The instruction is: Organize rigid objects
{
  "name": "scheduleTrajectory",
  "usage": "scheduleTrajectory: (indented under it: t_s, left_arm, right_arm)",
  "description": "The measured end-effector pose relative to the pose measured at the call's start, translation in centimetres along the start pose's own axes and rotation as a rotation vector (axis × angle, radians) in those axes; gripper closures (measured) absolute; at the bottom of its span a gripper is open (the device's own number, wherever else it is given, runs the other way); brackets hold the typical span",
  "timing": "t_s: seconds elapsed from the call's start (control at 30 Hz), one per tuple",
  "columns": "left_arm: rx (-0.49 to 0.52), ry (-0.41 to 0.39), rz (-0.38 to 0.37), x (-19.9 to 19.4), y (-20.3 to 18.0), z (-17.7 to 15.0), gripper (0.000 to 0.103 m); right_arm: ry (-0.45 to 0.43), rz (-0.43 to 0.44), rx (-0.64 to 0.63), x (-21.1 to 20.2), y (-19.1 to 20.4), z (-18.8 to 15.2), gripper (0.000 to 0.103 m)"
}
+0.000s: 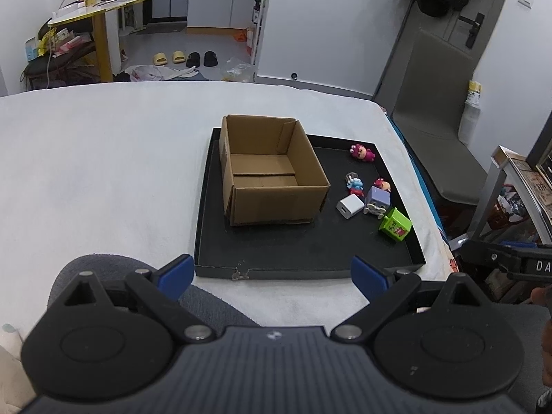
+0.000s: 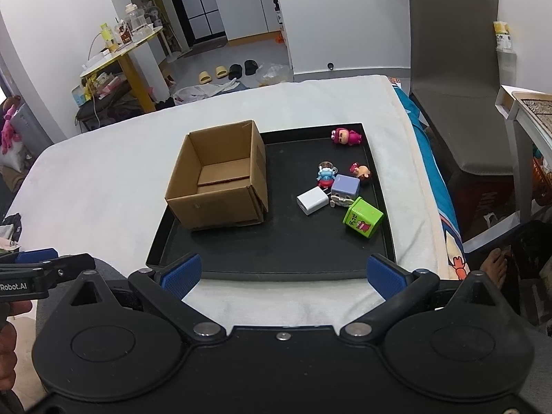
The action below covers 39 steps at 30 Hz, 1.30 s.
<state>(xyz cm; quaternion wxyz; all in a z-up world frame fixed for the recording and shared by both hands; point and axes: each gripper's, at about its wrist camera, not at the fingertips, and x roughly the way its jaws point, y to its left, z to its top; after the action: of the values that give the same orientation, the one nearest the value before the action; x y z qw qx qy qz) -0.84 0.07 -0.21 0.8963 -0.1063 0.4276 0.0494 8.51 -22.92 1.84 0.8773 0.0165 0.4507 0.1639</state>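
Both grippers hover short of the tray's near edge, jaws spread wide and empty: left gripper (image 1: 272, 274), right gripper (image 2: 284, 274).

**Layout.** A black tray (image 2: 276, 255) lies on a white-covered surface. An open, empty cardboard box (image 2: 220, 176) occupies the tray's 9 o'clock half. The loose items cluster at the 3 o'clock side, well apart from both grippers.

**Items.**
- White USB charger (image 2: 312, 200): lying flat, long axis running from 8 toward 2 o'clock, port face toward 8 o'clock.
- Lilac cube toy (image 2: 345, 188): touching or just beside the charger's far end.
- Green cube box (image 2: 363, 218): tilted, one corner toward 6 o'clock, near the tray's right wall.
- Blue figurine (image 2: 326, 174) and small red-capped figurine (image 2: 360, 170): lying behind the cube.
- Pink figurine (image 2: 346, 137): alone at the 1 o'clock corner, lying on its side, long axis 9 to 3 o'clock.

**Hazards (judgement).**
- The charger, lilac cube and blue figurine sit packed together; closing on one is likely to nudge its neighbours.
- The green box is close to the tray wall; a finger may strike the rim.
- Rounded figurines may roll out of a pinch taken across the wrong axis.
- The box appears light and could slide if bumped.
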Motion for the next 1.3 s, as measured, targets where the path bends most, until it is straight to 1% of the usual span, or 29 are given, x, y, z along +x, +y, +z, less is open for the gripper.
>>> scheduleTrajectory:
  t_s: [0.2, 0.8, 0.97, 1.07, 1.17, 1.27, 1.3]
  left_arm:
    - [-0.023, -0.005, 0.022, 0.4, 0.5, 0.3, 0.006]
    - [-0.028, 0.012, 0.019, 2.1, 0.9, 1.3, 0.006]
    - [-0.044, 0.014, 0.027, 3.0, 1.2, 1.7, 0.006]
    - [-0.046, 0.015, 0.011, 3.6, 1.3, 2.1, 0.006]
    - [-0.05, 0.02, 0.014, 4.4, 1.3, 2.5, 0.006]
    - [-0.061, 0.025, 0.013, 5.3, 1.4, 2.8, 0.007]
    - [-0.064, 0.026, 0.013, 5.5, 1.4, 3.0, 0.007]
  right_arm:
    - [0.009, -0.003, -0.004, 0.4, 0.0, 0.2, 0.0]
    - [0.04, -0.016, 0.008, 2.2, -0.9, 1.1, 0.0]
    - [0.049, -0.029, 0.036, 3.3, -2.0, 1.4, 0.0]
    - [0.049, -0.036, 0.051, 3.9, -2.8, 1.6, 0.0]
    - [0.051, -0.05, 0.068, 4.7, -3.5, 1.9, 0.0]
    - [0.049, -0.058, 0.084, 5.4, -4.2, 2.1, 0.002]
    - [0.05, -0.059, 0.089, 5.7, -4.4, 2.2, 0.004]
